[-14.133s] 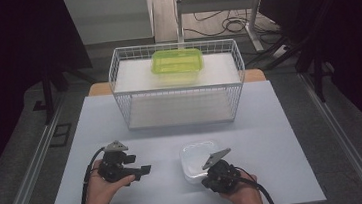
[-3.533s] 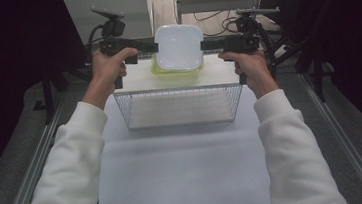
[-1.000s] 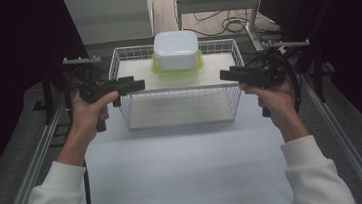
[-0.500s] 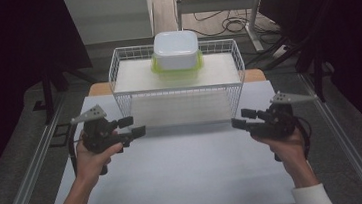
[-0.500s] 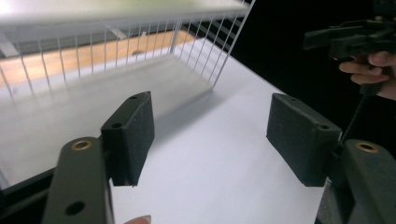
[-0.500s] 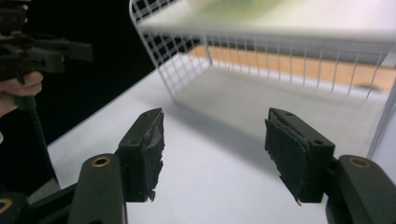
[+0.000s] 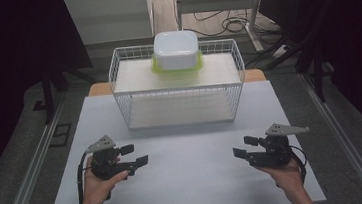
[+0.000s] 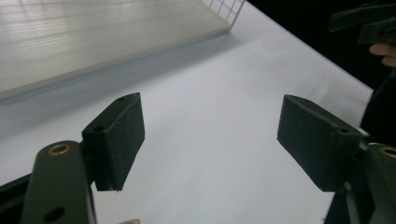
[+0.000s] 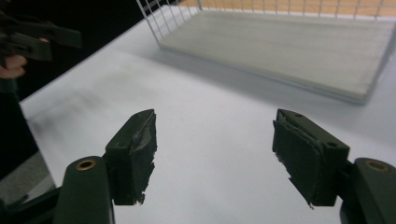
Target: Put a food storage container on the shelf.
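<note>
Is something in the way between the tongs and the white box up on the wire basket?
Yes. The wire basket's front wall rises between both tongs, left and right, and the white box, which sits on a green container at the basket's back.

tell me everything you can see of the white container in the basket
The white container is a squarish box with rounded corners, looking like matte or translucent plastic. It sits on top of a yellow-green container, whose rim shows around its base. The stack stands upright at the back middle of the wire basket, by the far wall. Whether the top is a lid or a base cannot be told. Nothing else touches it; both grippers are near the table's front edge.
</note>
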### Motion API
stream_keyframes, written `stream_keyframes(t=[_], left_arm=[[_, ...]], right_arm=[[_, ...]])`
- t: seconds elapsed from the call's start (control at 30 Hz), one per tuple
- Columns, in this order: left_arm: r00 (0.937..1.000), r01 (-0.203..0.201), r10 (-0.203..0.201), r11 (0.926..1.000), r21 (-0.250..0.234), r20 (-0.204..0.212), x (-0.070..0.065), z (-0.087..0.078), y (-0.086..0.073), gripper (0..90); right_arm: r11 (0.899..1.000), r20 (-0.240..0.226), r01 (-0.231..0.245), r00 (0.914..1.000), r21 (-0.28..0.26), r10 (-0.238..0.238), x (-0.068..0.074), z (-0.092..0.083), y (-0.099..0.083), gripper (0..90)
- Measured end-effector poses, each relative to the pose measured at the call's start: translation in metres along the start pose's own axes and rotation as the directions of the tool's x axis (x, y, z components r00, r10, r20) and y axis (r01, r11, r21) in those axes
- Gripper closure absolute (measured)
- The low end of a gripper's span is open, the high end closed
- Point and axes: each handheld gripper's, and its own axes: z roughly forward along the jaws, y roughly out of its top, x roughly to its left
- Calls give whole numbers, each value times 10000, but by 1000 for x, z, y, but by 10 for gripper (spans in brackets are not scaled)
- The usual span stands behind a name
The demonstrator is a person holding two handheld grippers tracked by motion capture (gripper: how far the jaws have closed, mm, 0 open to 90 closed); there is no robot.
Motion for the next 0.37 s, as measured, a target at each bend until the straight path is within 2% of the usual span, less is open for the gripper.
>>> stream_keyframes(t=[0.07,0.37], left_arm=[[10000,-33,33,10000,-80,-14,-1,-1,0,215],[9997,56,-57,10000,-34,-256,3,-2,-4,195]], right_arm=[[9998,-25,-173,9998,-75,173,-3,-1,-3,297],[10000,100,64,9999,-33,-63,2,0,-4,228]])
